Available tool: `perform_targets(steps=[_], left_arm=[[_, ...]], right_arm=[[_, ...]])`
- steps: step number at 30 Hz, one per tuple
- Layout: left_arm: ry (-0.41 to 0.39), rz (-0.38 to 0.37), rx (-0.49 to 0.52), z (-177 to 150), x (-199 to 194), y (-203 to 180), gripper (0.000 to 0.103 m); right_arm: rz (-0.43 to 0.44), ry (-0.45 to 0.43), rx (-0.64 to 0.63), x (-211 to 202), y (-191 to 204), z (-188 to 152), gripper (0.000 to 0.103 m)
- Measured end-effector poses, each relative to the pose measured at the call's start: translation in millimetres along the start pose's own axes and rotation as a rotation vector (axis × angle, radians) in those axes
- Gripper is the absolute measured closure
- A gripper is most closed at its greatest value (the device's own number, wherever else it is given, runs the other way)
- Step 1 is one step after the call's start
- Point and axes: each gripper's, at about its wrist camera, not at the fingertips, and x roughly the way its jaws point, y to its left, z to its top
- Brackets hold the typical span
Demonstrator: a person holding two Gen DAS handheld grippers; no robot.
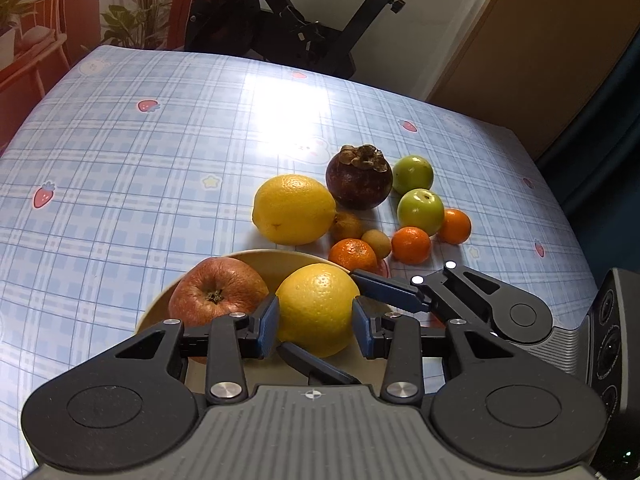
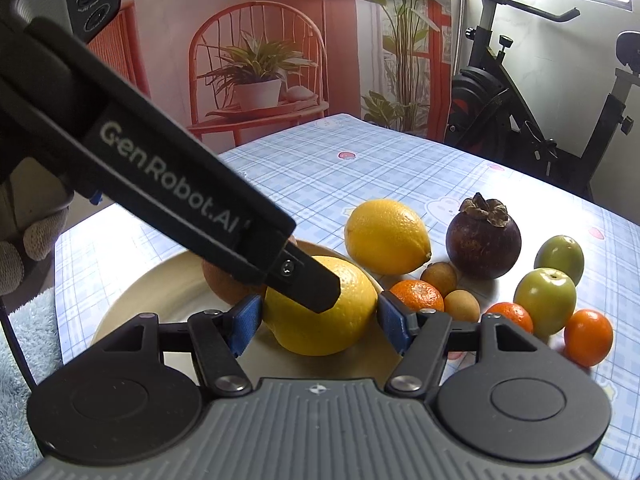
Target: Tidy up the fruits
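A large yellow citrus fruit (image 1: pixel 316 308) (image 2: pixel 332 328) rests in a cream bowl (image 1: pixel 280 258) (image 2: pixel 140 292) beside a red apple (image 1: pixel 216 292) (image 2: pixel 224 284). My left gripper (image 1: pixel 315 316) straddles the citrus from above, its blue pads against both flanks. My right gripper (image 2: pixel 319 312) grips the same fruit crosswise, a pad touching each side. In the left wrist view the right gripper's fingers (image 1: pixel 380 286) lie behind and in front of the fruit. In the right wrist view a left finger (image 2: pixel 304 276) crosses over the fruit's top.
Beyond the bowl on the checked tablecloth (image 1: pixel 160 160) lie a lemon (image 1: pixel 294 210), a mangosteen (image 1: pixel 358 178), two green fruits (image 1: pixel 420 210), several tangerines (image 1: pixel 410 244) and small brown fruits (image 1: pixel 376 242). A gloved hand (image 2: pixel 24 248) and blue towel (image 2: pixel 20 340) sit left. An exercise bike (image 2: pixel 520 100) stands behind.
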Motion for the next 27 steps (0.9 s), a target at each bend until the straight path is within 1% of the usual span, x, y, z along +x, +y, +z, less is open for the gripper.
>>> perform_targets(steps=[2,5,8,11,18,21,24,26,27], left_arm=[[0.001,0.002,0.001,-0.9,-0.7,-0.6,0.061],[-0.006,0.016,0.019,-2.2,-1.0,-4.4,0.061],[-0.015,0.021,0.017,-3.4,-0.3,-6.7,0.061],[-0.029,0.018,0.014,-3.3,-1.9,-10.3,0.061],[-0.100,-0.011,0.015,8.3,-8.7,-28.4,0.061],[-0.116,-0.010,0.017,14.8,-5.5,-36.1,0.061],[-0.124,-0.001,0.020,22.4,-5.3,-39.4,0.061],[-0.133,0.007,0.008,28.5,-6.8,-35.8,0.061],[-0.139,0.014,0.000,32.3,-7.8,-33.3,0.061]], right_arm=[[0.006,-0.008,-0.001,-4.5,-1.8,-1.8,0.036],[0.014,-0.021,0.030,-15.4,-9.5,-6.1,0.035],[0.000,-0.046,0.055,-32.0,-19.1,-12.5,0.035],[-0.031,-0.064,0.079,-46.6,-32.0,-16.8,0.035],[-0.127,-0.091,0.130,-67.9,-65.8,-22.2,0.038],[-0.162,-0.096,0.152,-72.2,-80.6,-25.3,0.042],[-0.173,-0.096,0.179,-75.8,-94.5,-28.4,0.048],[-0.168,-0.094,0.182,-77.4,-99.6,-28.5,0.057],[-0.167,-0.090,0.177,-77.7,-101.8,-27.6,0.059]])
